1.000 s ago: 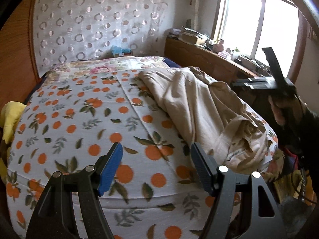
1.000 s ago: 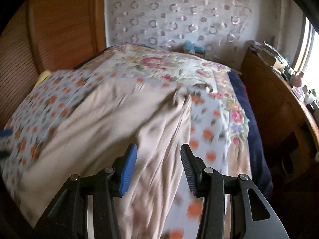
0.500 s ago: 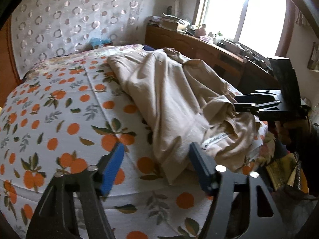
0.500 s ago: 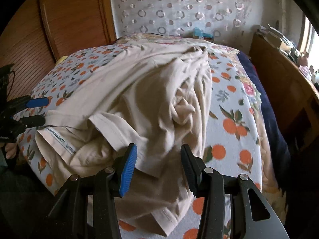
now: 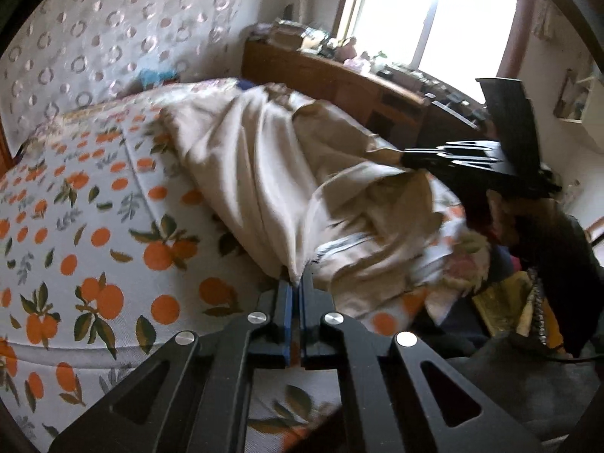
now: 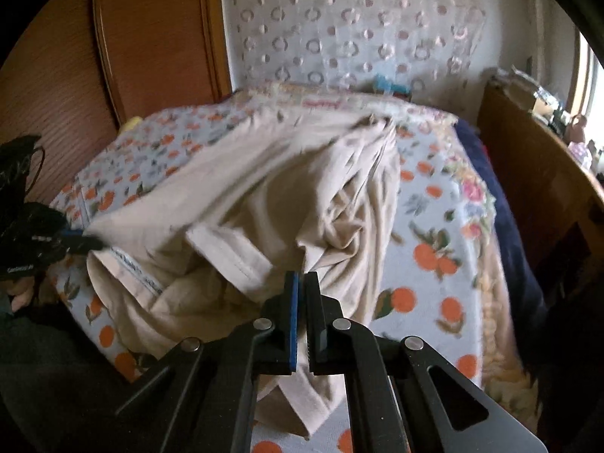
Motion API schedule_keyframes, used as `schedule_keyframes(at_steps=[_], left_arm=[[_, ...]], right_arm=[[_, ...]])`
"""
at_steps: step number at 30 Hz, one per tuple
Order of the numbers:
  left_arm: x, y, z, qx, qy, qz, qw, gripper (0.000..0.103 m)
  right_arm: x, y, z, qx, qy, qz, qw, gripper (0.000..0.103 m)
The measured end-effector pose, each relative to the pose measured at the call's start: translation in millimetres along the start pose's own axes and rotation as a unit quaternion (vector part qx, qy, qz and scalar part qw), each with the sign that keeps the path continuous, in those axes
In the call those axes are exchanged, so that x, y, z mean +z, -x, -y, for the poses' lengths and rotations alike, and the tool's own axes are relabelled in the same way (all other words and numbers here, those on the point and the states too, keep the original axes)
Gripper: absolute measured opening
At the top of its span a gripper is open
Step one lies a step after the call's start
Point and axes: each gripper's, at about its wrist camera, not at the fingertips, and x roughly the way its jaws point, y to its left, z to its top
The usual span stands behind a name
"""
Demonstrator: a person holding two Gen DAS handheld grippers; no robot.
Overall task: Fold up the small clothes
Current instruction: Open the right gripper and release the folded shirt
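A beige garment [image 5: 287, 181] lies crumpled on the bed, its near end bunched at the foot. My left gripper [image 5: 296, 287] is shut on its near left corner, the cloth pinched between the blue pads. My right gripper [image 6: 302, 277] is shut on a fold of the same garment [image 6: 287, 188] at its right side. In the left wrist view the right gripper [image 5: 411, 156] shows at the right, nipping the cloth. In the right wrist view the left gripper [image 6: 88, 241] shows at the left edge, holding the garment's corner.
The bed [image 5: 75, 204] has an orange-print sheet, with a floral quilt [image 6: 468, 196] at its far end. A wooden cabinet [image 5: 339, 79] cluttered with small items stands under the window. A wooden wardrobe [image 6: 151, 37] stands left of the bed. Dark bags and clutter [image 5: 528, 302] lie by the foot.
Both grippers were open half a second ago; both have closed on the beige garment. The cloth is now lifted and pulled taut between them at the foot of the bed.
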Motion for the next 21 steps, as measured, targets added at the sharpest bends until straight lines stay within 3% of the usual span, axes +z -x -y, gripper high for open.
schedule_keyframes(at_steps=[8, 11, 13, 15, 17, 21], left_arm=[[9.1, 17.3, 21.6, 0.014, -0.025, 0.011, 0.9995, 0.006], [10.9, 16.6, 17.2, 0.017, -0.019, 0.016, 0.9995, 0.024], [11.9, 16.9, 13.6, 0.026, -0.017, 0.025, 0.9992, 0.042], [13.7, 15.5, 8.2, 0.029, -0.009, 0.028, 0.9992, 0.042], [14.6, 12.5, 2.7, 0.037, -0.002, 0.026, 0.999, 0.045], [13.1, 6.0, -5.6, 0.046, 0.005, 0.023, 0.9986, 0.071]], right_arm=[[-15.2, 44.8, 13.7, -0.022, -0.011, 0.025, 0.999, 0.002], [-27.6, 49.6, 17.7, -0.034, -0.017, 0.013, 0.999, 0.002], [-33.1, 51.6, 17.4, -0.04, -0.019, 0.008, 0.999, 0.002], [-34.0, 54.8, 16.5, -0.04, -0.022, 0.008, 0.999, 0.003], [-29.4, 52.7, 15.2, -0.052, -0.024, 0.009, 0.998, 0.012], [-19.2, 40.7, 8.4, -0.037, -0.026, 0.008, 0.999, 0.041]])
